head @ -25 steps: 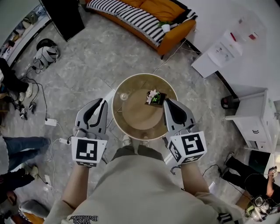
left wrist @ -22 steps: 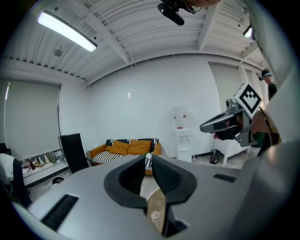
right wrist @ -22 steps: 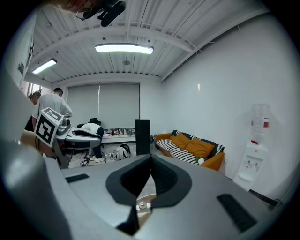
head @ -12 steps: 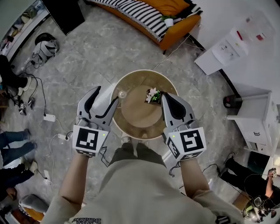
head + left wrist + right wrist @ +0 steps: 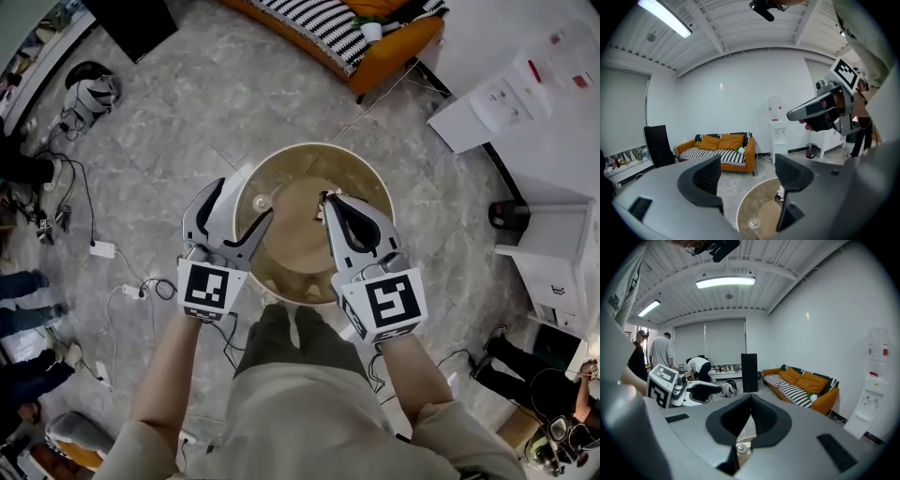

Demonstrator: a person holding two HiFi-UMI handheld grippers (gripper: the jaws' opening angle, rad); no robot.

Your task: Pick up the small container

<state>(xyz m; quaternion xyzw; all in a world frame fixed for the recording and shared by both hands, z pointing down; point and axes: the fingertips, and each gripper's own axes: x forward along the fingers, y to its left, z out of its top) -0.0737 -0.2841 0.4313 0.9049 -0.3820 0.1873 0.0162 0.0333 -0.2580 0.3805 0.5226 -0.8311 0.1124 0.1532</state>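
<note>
The small container [image 5: 262, 200], a clear little jar with a pale lid, stands on the left part of the round wooden table [image 5: 370, 192]. My left gripper [image 5: 242, 199] hovers over the table's left rim, its jaws opening with nothing between them; the jar lies just past its right fingertip. In the left gripper view the jar [image 5: 753, 223] shows low between the two fingers [image 5: 701, 180]. My right gripper [image 5: 330, 202] is shut and empty over the table's middle. Below its closed tips in the right gripper view the jar [image 5: 742, 449] shows again.
A small flowering plant in a dark pot [image 5: 780, 193] stands on the table, mostly hidden under my right gripper in the head view. An orange striped sofa [image 5: 375, 28] is beyond, white cabinets [image 5: 553, 253] to the right, cables [image 5: 94, 248] on the floor to the left. People [image 5: 661, 352] stand in the room.
Both grippers have moved forward over the table. The left jaws went from shut to wide apart. The right gripper now covers the potted plant.
</note>
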